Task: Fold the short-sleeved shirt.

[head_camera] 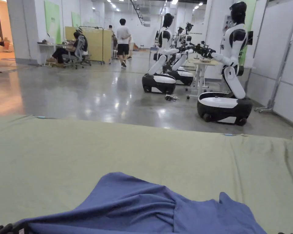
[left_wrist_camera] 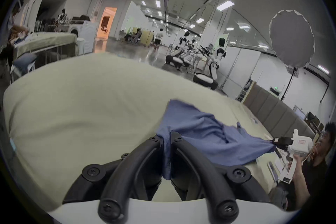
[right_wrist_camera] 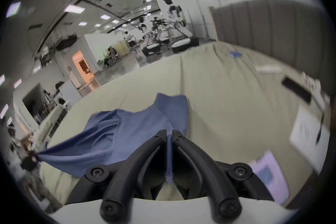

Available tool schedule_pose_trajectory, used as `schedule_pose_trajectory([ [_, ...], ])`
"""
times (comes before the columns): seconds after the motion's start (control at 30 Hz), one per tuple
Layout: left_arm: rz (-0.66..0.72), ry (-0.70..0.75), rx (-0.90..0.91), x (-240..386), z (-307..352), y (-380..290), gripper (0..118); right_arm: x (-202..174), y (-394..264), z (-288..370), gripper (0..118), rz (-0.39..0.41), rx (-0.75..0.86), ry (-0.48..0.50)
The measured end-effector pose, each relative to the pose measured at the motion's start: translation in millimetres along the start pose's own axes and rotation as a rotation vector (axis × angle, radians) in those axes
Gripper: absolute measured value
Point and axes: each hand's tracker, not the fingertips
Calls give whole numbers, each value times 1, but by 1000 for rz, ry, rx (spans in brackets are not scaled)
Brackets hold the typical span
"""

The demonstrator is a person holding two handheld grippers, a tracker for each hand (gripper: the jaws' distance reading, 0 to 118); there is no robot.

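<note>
The blue short-sleeved shirt (head_camera: 149,207) is being held stretched just above the green-covered table (head_camera: 81,152), its far part lying crumpled on the cover. Fabric is being pinched between the closed jaws of the left gripper (left_wrist_camera: 167,138). Another edge is being clamped likewise by the right gripper (right_wrist_camera: 169,134), jaws closed.

Blue short-sleeved shirt (head_camera: 149,207), crumpled, stretched taut at 2 pinched edges over the green-covered surface (head_camera: 81,152)
</note>
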Motion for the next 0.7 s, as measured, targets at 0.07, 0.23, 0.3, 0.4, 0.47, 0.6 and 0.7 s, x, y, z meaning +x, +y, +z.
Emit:
schedule_pose_trajectory([
  [0.07,-12,56,-8,-7,28,-21,7,10,-25,34,6,-57,18,-41],
  [0.23,0,99,-70,-36,67,-51,7,25,-68,90,6,-52,-38,-82],
  [0.3,-12,111,-104,-43,75,-62,7,29,-78,105,6,-45,-70,-87],
  [0.4,-7,117,-120,-47,82,-75,6,35,-88,117,6,-41,-81,-96],
  [0.47,-13,126,-135,-50,82,-82,7,36,-92,118,6,-43,-91,-92],
  [0.6,-18,120,-149,-56,77,-89,42,39,-93,119,62,-2,-81,-142],
  [0.7,-131,124,-58,-47,89,-83,68,37,-81,132,84,15,-27,-114],
])
